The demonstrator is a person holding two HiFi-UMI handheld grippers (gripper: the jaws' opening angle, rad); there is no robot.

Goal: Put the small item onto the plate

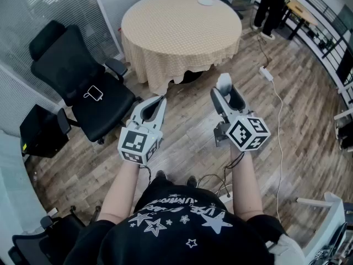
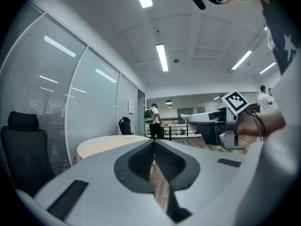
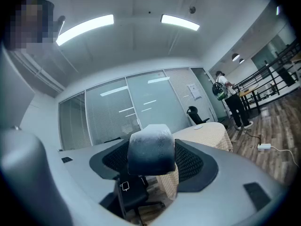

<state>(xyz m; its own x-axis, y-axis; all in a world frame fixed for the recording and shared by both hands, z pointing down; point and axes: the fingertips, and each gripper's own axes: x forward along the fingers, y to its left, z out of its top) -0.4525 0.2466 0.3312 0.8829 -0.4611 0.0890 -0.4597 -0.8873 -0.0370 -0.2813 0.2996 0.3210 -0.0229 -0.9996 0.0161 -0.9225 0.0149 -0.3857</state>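
My right gripper (image 1: 223, 90) is held level above the wooden floor and is shut on the small item (image 1: 224, 83), a rounded grey-white block. In the right gripper view that item (image 3: 150, 149) fills the gap between the two jaws. My left gripper (image 1: 160, 100) hangs beside it at the left, shut, its jaw tips meeting with nothing between them (image 2: 154, 143). Ahead stands a round table (image 1: 176, 32) under a beige cloth. A small white plate (image 1: 206, 1) lies near its far edge, well beyond both grippers; the plate (image 3: 198, 126) looks tiny in the right gripper view.
A black office chair (image 1: 83, 87) stands left of the table, with a second one (image 1: 33, 247) at the lower left. A white power strip (image 1: 266, 73) and its cable lie on the floor at the right. A person (image 1: 270, 7) stands by a desk far right. Glass partitions line the left.
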